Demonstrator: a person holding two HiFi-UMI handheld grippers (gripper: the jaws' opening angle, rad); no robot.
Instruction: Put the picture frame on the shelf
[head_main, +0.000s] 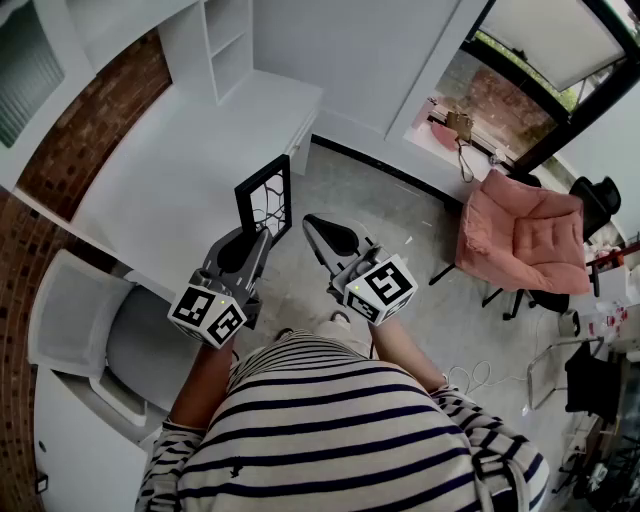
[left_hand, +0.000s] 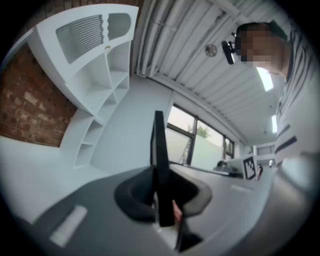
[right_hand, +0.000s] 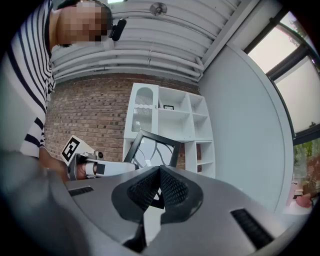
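Observation:
The black picture frame (head_main: 266, 199) with a branching pattern is held upright above the edge of the white desk (head_main: 190, 160). My left gripper (head_main: 252, 243) is shut on its lower edge. In the left gripper view the frame (left_hand: 160, 160) shows edge-on, pinched between the jaws of the left gripper (left_hand: 161, 196). My right gripper (head_main: 320, 230) hovers just right of the frame, shut and holding nothing. The right gripper view shows the frame (right_hand: 152, 147) beyond the closed right gripper (right_hand: 160, 186), with the left gripper (right_hand: 97, 169) holding it. The white shelf (head_main: 228, 45) stands at the desk's far end, seen as shelf (right_hand: 172, 125) with open compartments.
A grey chair (head_main: 95, 325) stands at the left by the desk. A pink armchair (head_main: 525, 240) sits on the floor at the right, near a window (head_main: 500, 100). A brick wall (head_main: 90, 125) runs behind the desk.

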